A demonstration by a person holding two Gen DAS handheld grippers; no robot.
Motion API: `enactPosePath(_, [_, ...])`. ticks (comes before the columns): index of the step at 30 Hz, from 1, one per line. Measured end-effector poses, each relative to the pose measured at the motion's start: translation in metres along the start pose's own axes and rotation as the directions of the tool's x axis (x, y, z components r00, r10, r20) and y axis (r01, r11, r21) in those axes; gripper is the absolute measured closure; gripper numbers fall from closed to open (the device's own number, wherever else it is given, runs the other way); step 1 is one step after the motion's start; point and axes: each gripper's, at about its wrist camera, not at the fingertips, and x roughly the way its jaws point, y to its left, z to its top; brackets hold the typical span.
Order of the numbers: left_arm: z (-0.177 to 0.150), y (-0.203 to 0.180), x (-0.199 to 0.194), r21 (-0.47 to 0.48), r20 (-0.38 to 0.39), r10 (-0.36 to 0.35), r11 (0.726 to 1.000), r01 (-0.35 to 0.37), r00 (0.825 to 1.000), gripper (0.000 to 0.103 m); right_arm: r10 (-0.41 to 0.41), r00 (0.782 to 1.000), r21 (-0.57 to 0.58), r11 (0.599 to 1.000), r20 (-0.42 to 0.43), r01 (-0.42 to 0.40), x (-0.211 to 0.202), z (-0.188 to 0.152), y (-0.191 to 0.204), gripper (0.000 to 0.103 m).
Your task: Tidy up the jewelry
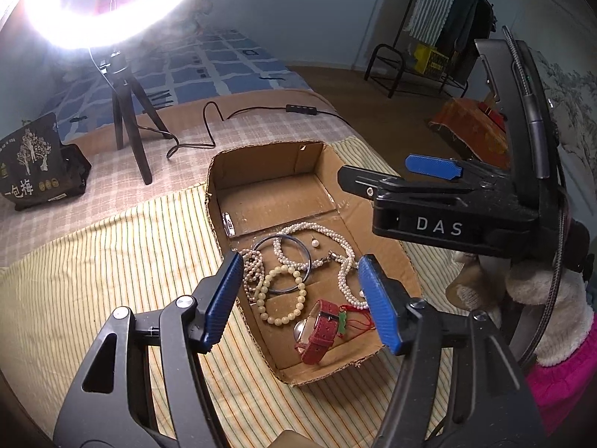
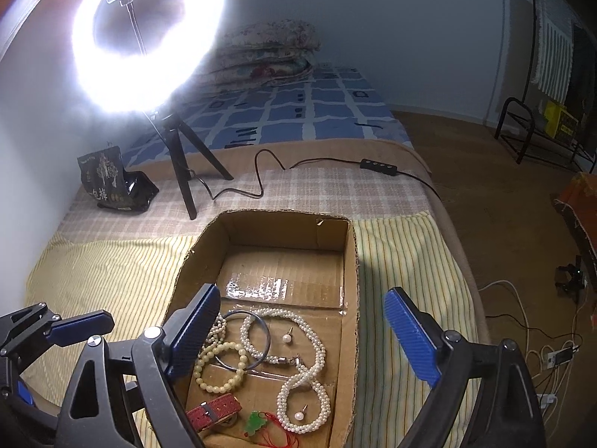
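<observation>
Left wrist view looks down past the left gripper, whose blue fingers stand spread apart over a shallow cardboard box with nothing between them. Jewelry lies loose on the near half of the box floor: a long pearl necklace looping across the middle, a dark blue bangle lying partly over it, a cream bead bracelet overlapping the bangle's near edge, a red-strapped watch closest to the camera, and a small green pendant on red cord just beside the watch. A single pearl earring sits inside the necklace's curve, apart from the bangle. At the right, the right gripper hovers above the box's right wall, seen side-on. Right wrist view shows that gripper released as well, its fingers wide over the same box, with a second pearl earring resting in the necklace's near loop. The box rests on a yellow striped cloth spread over a checked blanket. Beyond it stand a glaring ring light on a tripod and a dark snack bag, which seems to lean against the wall, though glare blurs that corner.
</observation>
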Motion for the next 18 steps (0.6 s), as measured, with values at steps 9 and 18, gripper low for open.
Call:
enactPosePath(9, [-0.006, -0.004, -0.017, 0.018, 0.015, 0.020, 1.000, -0.020, 1.000, 0.037, -0.013, 1.000, 0.015, 1.000, 0.027, 0.013, -0.020, -0.003, 0.002, 0.007])
enactPosePath(18, [-0.015, -0.008, -0.044, 0.041, 0.053, 0.041, 0.998, -0.043, 0.998, 0.031, -0.022, 0.997, -0.006, 1.000, 0.070, 0.022, -0.051, -0.009, 0.017, 0.004])
